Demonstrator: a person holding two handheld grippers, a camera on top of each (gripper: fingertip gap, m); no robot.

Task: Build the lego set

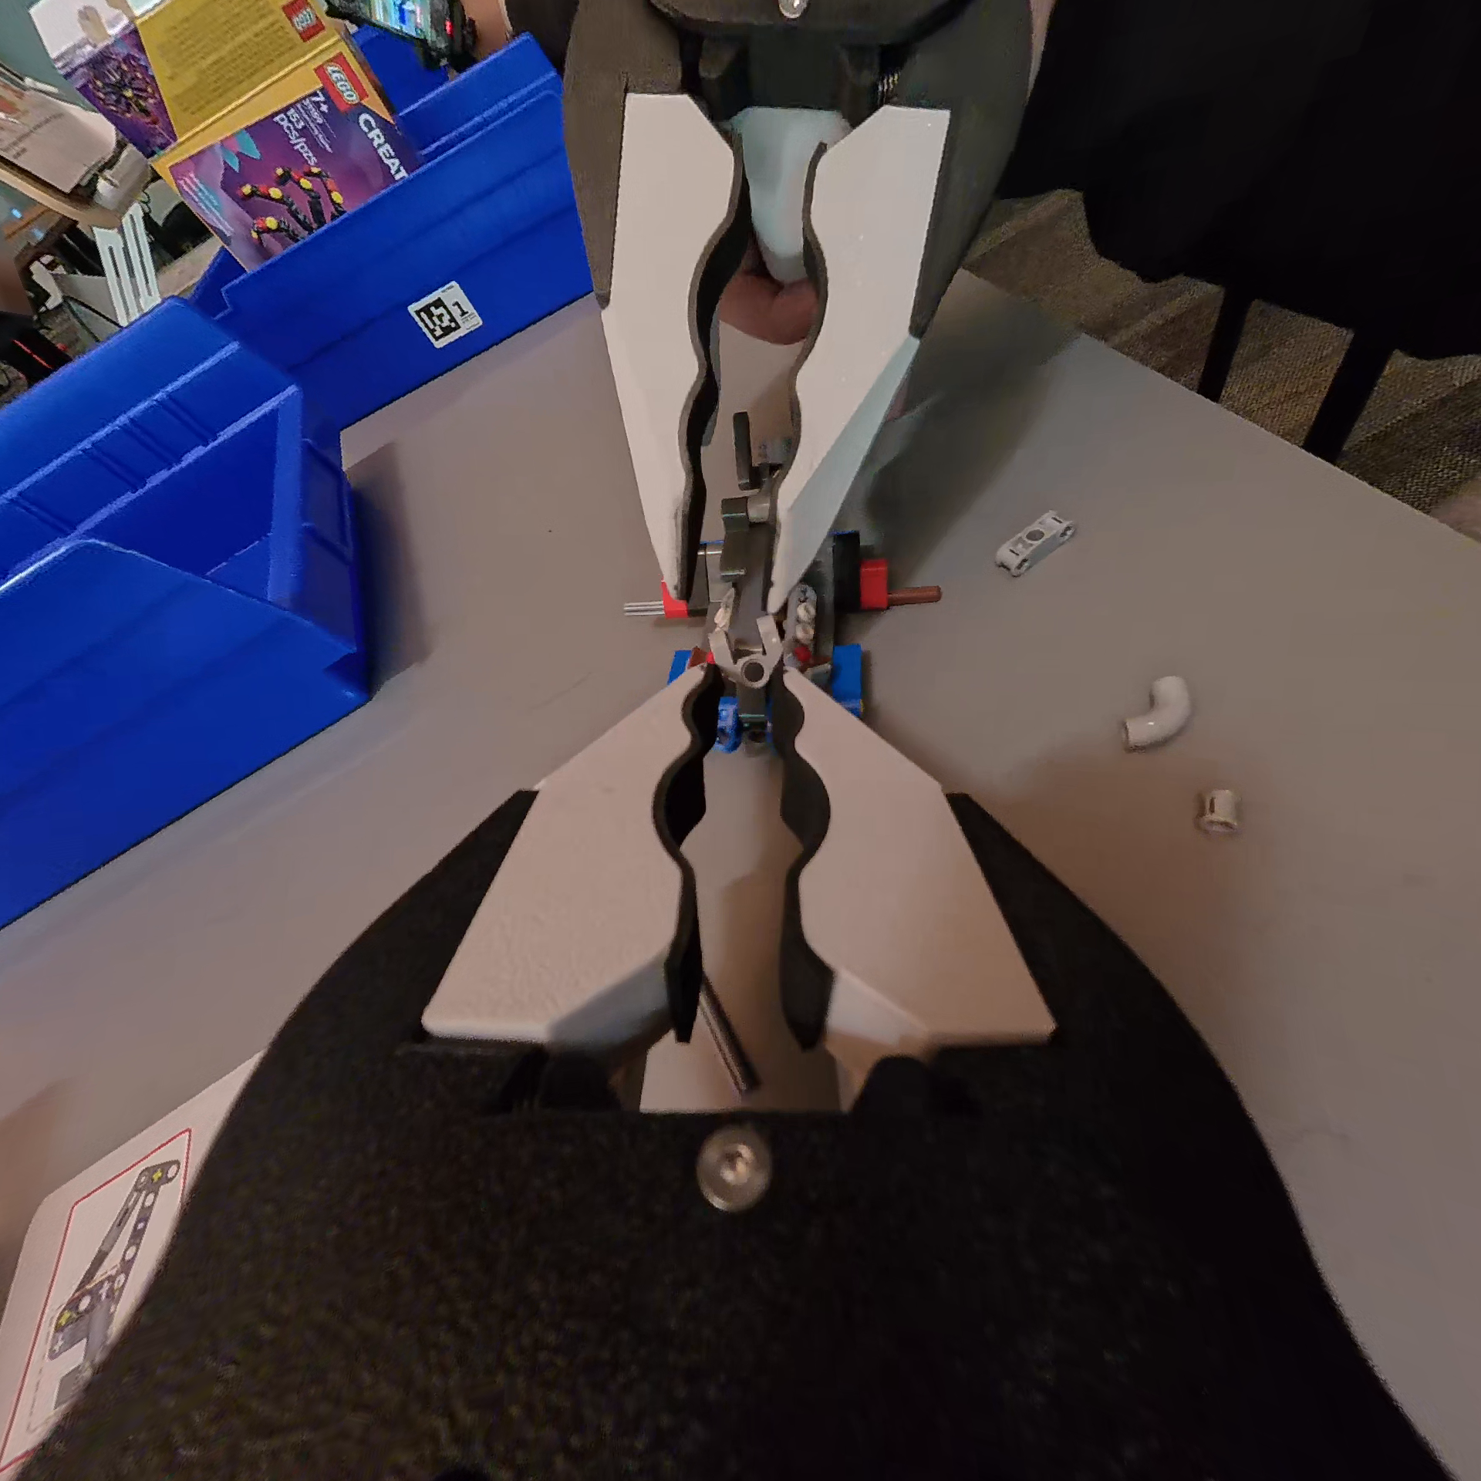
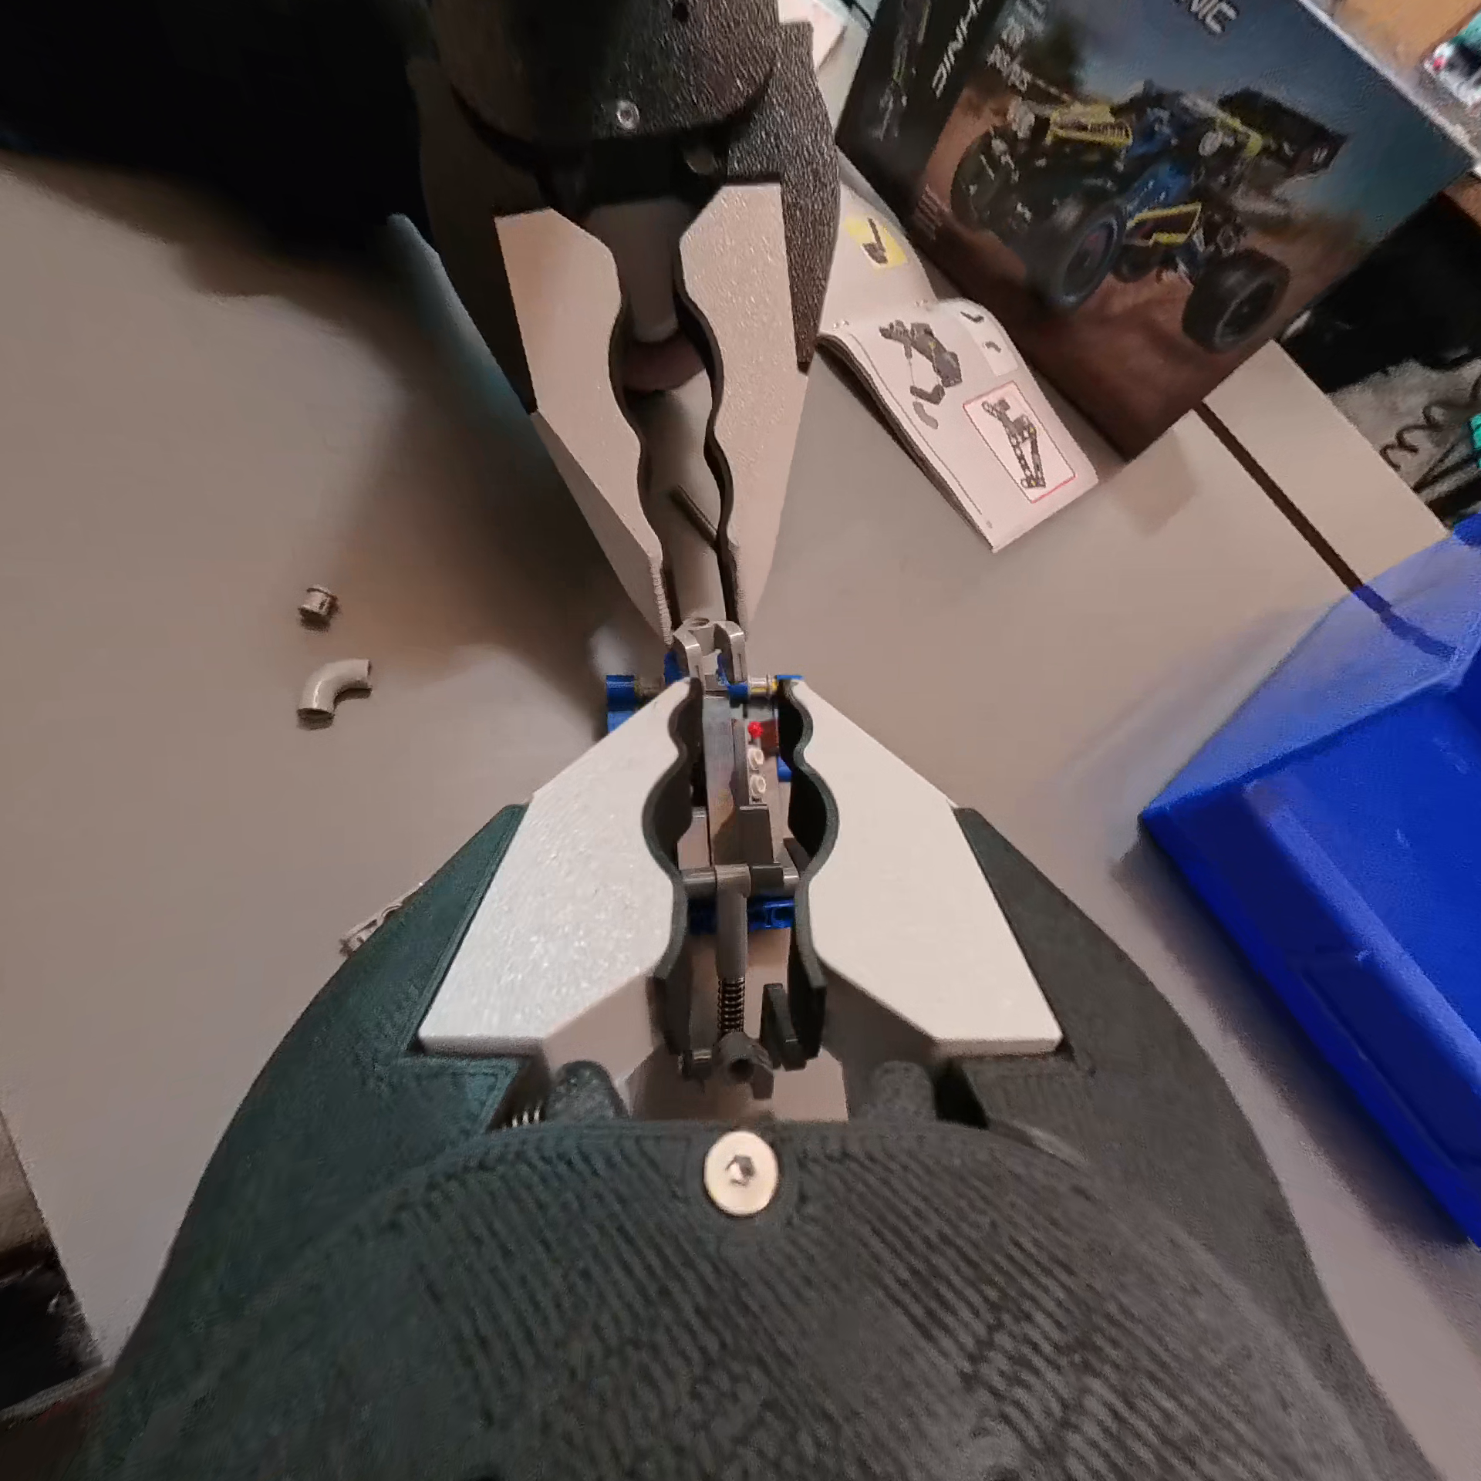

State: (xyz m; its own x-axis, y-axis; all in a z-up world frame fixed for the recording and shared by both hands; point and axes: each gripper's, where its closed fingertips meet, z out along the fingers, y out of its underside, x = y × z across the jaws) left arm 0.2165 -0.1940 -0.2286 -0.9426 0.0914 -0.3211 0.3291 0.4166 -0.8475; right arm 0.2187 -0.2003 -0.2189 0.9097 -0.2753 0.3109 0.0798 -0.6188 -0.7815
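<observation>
A small brick assembly point(image 1: 736, 553) of dark grey beams with blue, red and black parts lies on the grey table point(image 1: 521, 521), between my two grippers, which face each other. My left gripper point(image 1: 745, 681) is shut on a light grey connector point(image 1: 753, 669) at the near end of the assembly. The right wrist view shows that connector point(image 2: 709, 641) pinched at the left gripper's tips point(image 2: 704, 627). My right gripper point(image 2: 737, 693) straddles the dark grey beams point(image 2: 721, 801) lengthwise. The left wrist view shows a gap beside one pad of the right gripper point(image 1: 725, 597), so it is open.
Blue bins stand at the left point(image 1: 160, 601) and also show in the right wrist view point(image 2: 1322, 841). Toy boxes point(image 1: 280, 160) point(image 2: 1122, 160) stand behind, and an open booklet point(image 2: 962, 409) lies nearby. A loose grey link point(image 1: 1034, 543), elbow point(image 1: 1154, 712) and bush point(image 1: 1218, 811) lie on the table. The tips of both grippers are at nearly the same place. My right tips are roughly 9 cm from the loose grey link point(image 1: 1034, 543).
</observation>
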